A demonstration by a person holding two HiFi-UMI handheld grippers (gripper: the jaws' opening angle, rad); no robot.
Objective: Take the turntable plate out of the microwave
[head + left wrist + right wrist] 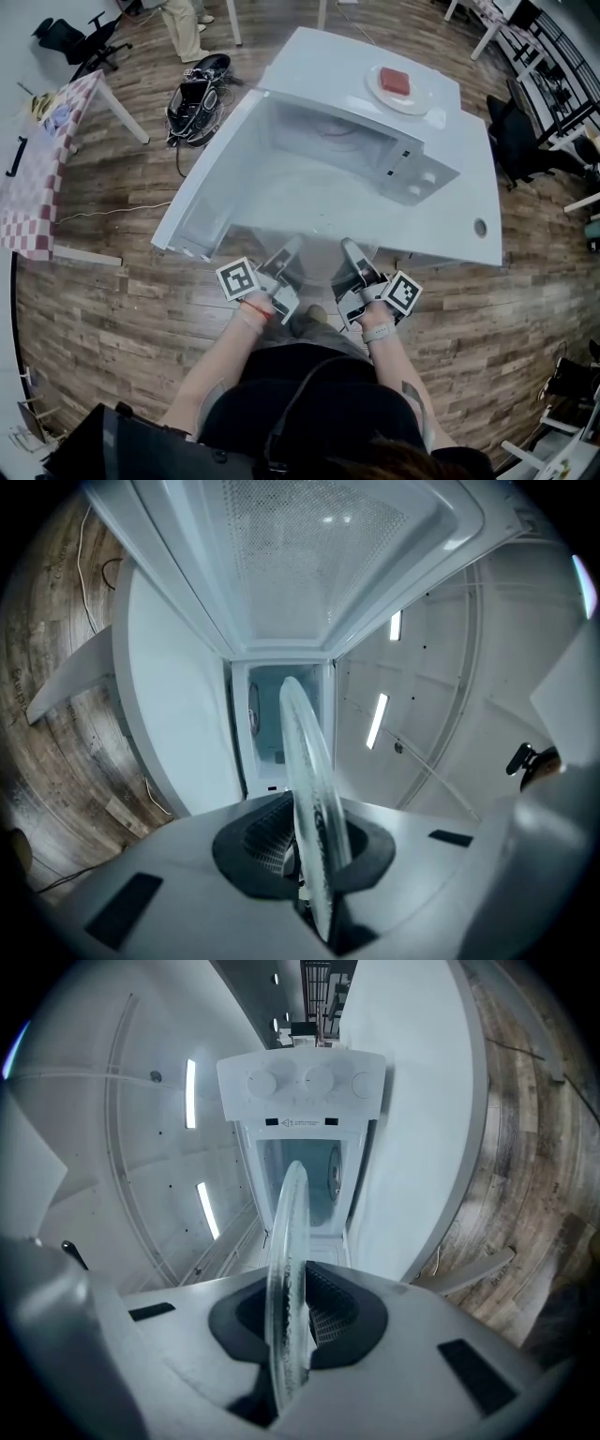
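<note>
Wood-floor room, white table (473, 202) w/ open microwave (328, 70); L gripper (287, 258) & R gripper (353, 260) both clamped on turntable plate (305, 757).

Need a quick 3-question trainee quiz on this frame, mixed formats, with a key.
1. True or false: the left hand-held gripper and the right hand-held gripper both clamp the turntable plate by its rim.
2. The door of the microwave is: A) shut B) open C) missing.
3. Fill in: the small plate on top of the microwave bears a ___ object.

Key: 1 true; 2 B; 3 red.
</note>
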